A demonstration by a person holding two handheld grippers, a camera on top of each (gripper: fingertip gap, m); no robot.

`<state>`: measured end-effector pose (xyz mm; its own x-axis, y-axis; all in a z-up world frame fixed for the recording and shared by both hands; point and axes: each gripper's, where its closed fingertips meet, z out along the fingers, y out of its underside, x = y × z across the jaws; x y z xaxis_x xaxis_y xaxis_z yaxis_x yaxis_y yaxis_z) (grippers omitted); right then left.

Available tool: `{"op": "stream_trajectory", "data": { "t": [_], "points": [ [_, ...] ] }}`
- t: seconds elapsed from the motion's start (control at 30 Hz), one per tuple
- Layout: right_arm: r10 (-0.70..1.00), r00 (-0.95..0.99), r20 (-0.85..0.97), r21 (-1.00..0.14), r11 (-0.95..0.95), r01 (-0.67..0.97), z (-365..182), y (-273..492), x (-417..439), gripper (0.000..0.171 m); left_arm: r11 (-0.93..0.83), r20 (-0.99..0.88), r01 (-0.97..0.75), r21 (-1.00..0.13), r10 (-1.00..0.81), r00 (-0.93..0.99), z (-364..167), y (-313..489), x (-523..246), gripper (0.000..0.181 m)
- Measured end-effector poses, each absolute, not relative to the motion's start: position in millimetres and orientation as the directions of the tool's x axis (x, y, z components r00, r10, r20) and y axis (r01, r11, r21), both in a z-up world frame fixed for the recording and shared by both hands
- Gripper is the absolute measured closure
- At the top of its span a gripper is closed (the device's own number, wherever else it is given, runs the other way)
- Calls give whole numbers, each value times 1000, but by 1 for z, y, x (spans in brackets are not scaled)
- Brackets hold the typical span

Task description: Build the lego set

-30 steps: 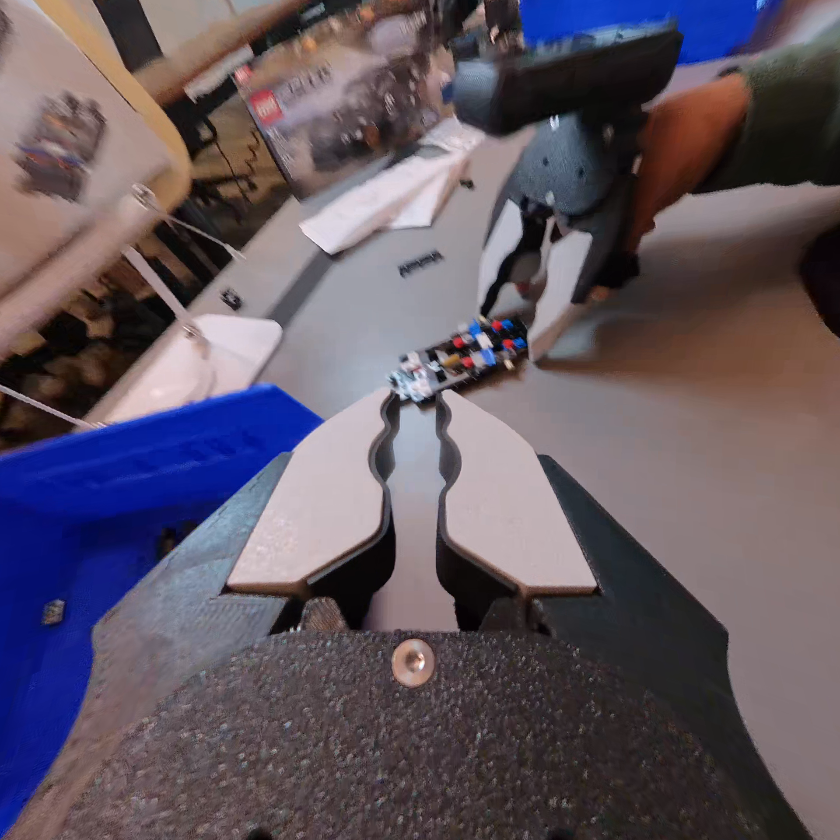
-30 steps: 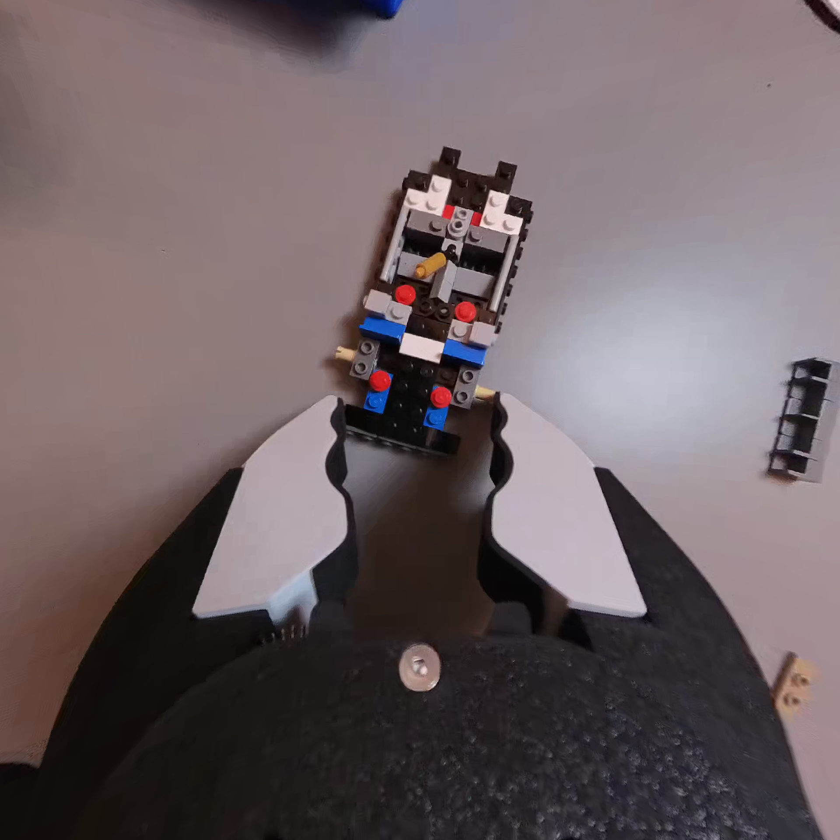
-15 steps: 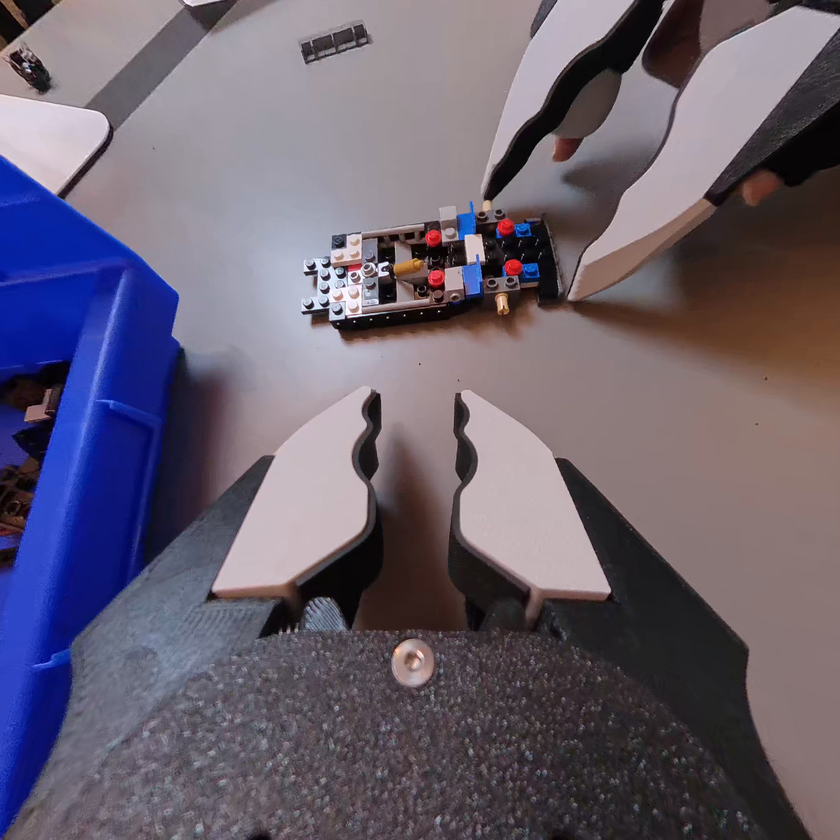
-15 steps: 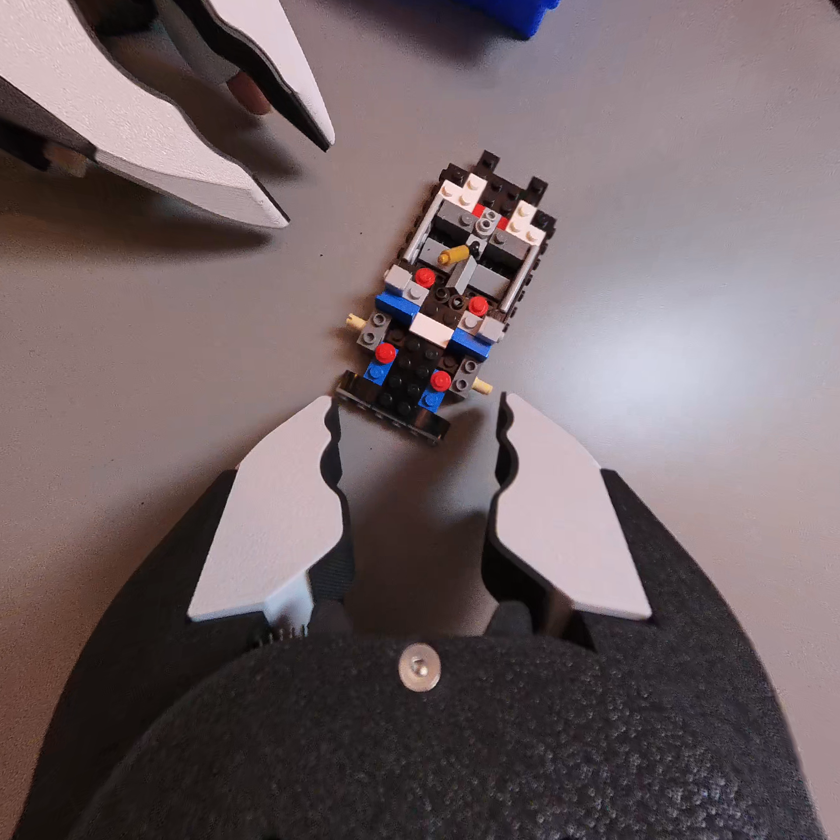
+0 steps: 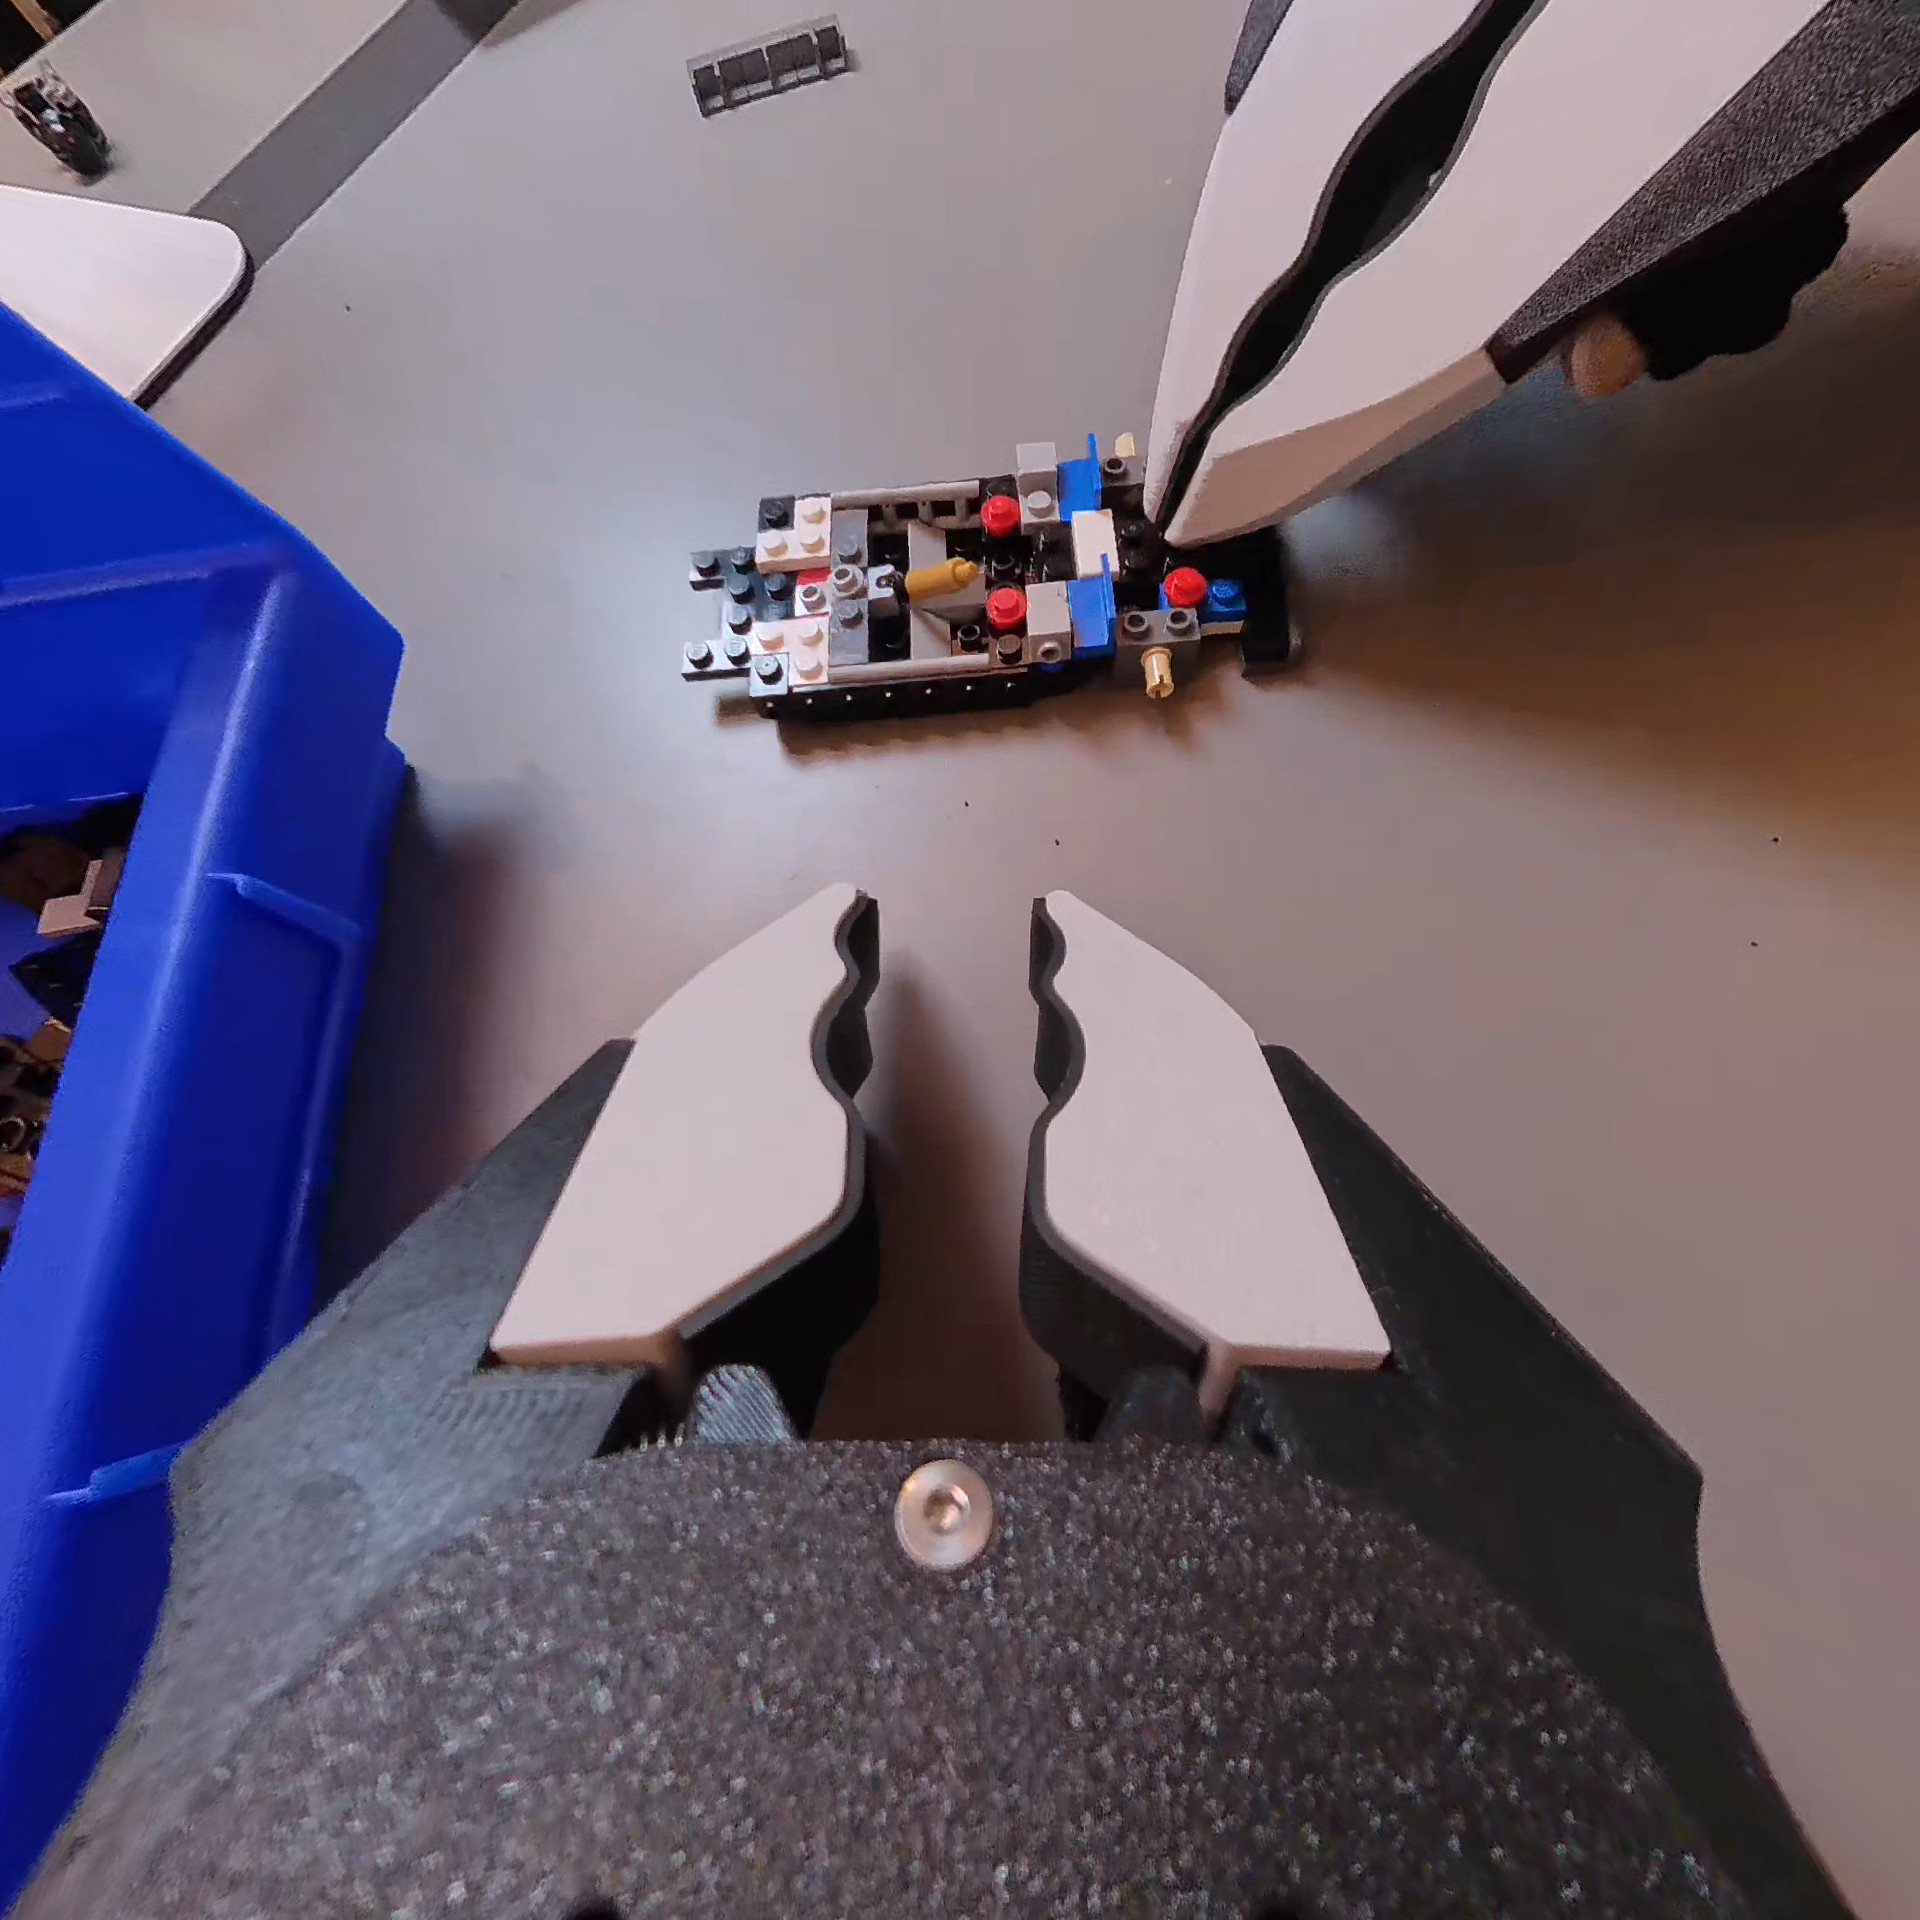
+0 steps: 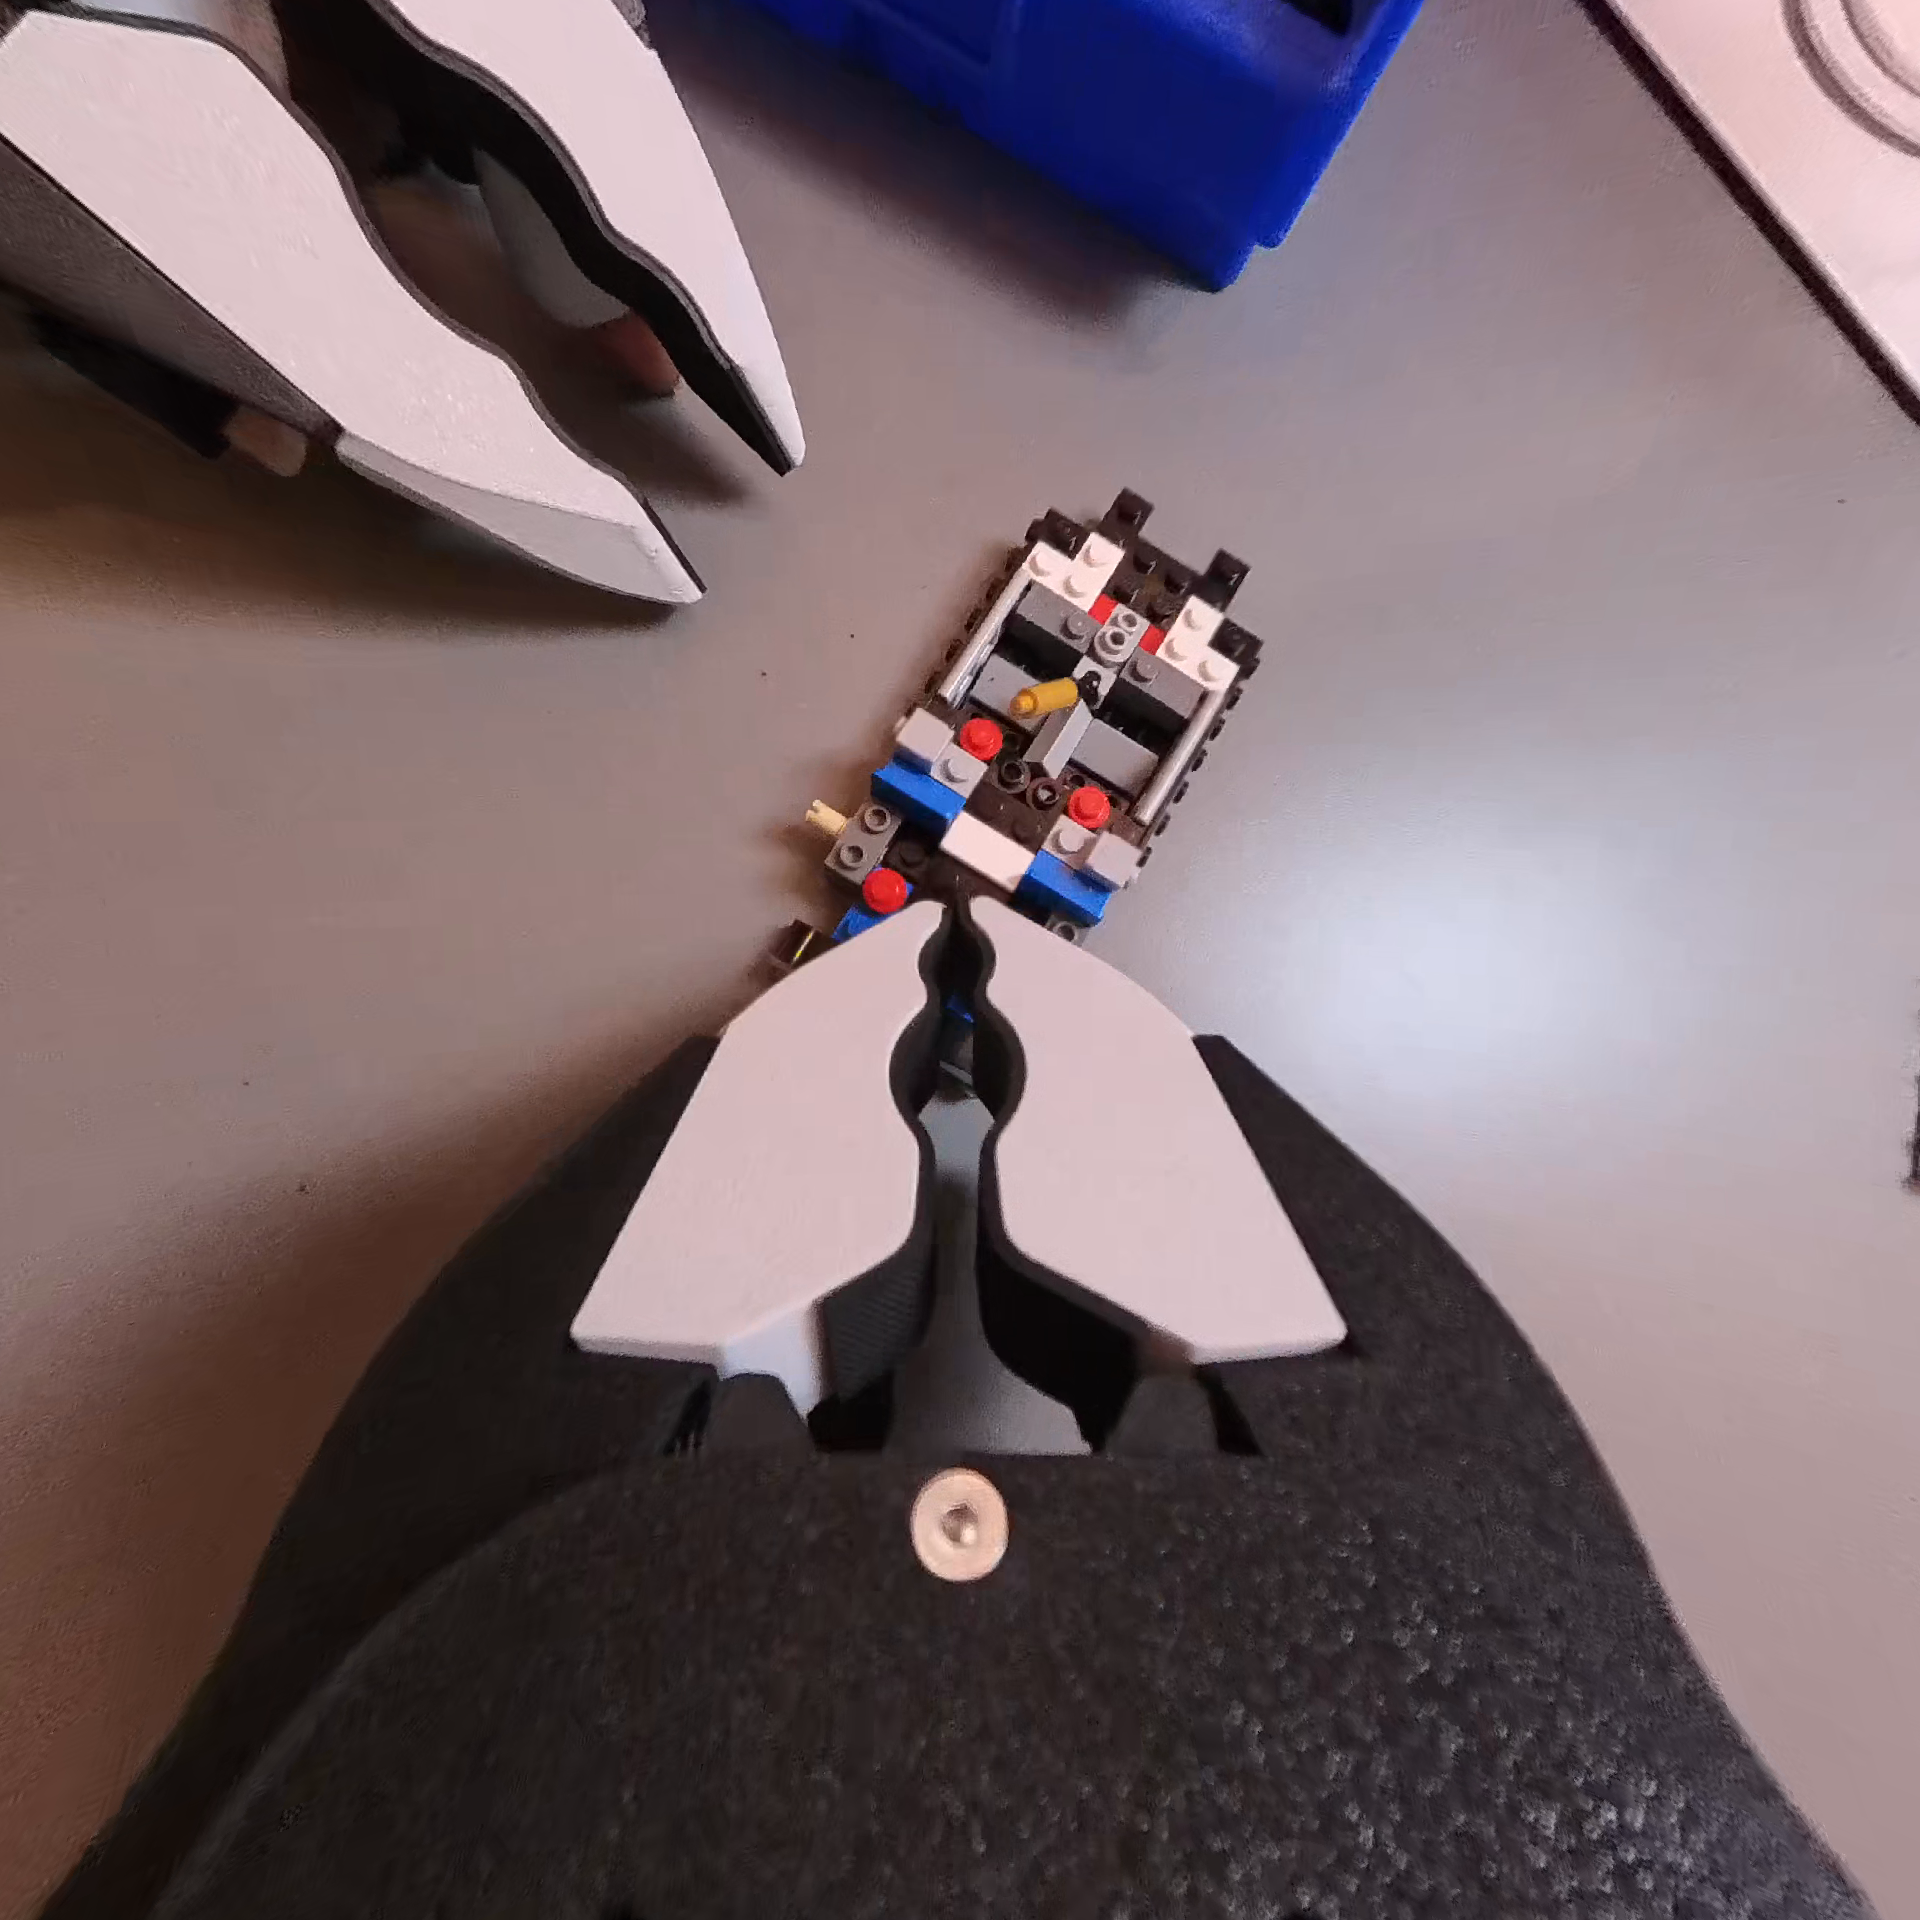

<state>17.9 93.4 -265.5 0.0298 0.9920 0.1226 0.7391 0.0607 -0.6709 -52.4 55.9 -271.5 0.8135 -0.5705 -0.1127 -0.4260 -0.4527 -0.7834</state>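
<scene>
Brick-built vehicle chassis, black with red, blue, white and grey pieces, lies flat on the grey table, just right of the blue bin of loose parts. The right gripper comes down from the far right, its jaws closed to a thin slit and its tips planted on the chassis's right end. Whether a piece is pinched between them cannot be told. The left gripper hangs on the near side, partly open and empty, well short of the chassis. A dark grille piece lies far off.
</scene>
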Motion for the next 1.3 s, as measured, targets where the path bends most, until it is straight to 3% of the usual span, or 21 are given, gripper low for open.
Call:
{"op": "stream_trajectory", "data": {
  "t": [0.23, 0.4, 0.7, 0.87, 1.13, 1.3],
  "points": [
    [995, -22, 92, -788, 87, 609, -240, 91, 20, 161, -444, -114, -427, -788, -576, 809, -270, 55, -52, 155],
    [993, -72, 93, -769, 118, 628, -252, 84, 18, 149, -422, -128, -442, -792, -592, 795, -269, 54, -48, 155],
    [995, -43, 92, -778, 98, 621, -256, 98, 30, 147, -351, -147, -450, -821, -631, 761, -261, 52, -36, 154],
    [998, -49, 47, -759, 68, 647, -266, 96, 32, 138, -328, -172, -480, -813, -653, 738, -263, 50, -31, 154],
    [996, -86, 13, -767, 65, 638, -267, 85, 28, 137, -331, -175, -483, -811, -649, 740, -264, 52, -31, 155],
    [992, -96, 82, -787, 123, 604, -253, 85, 21, 143, -337, -167, -475, -813, -647, 744, -263, 53, -29, 155]
  ]
}}
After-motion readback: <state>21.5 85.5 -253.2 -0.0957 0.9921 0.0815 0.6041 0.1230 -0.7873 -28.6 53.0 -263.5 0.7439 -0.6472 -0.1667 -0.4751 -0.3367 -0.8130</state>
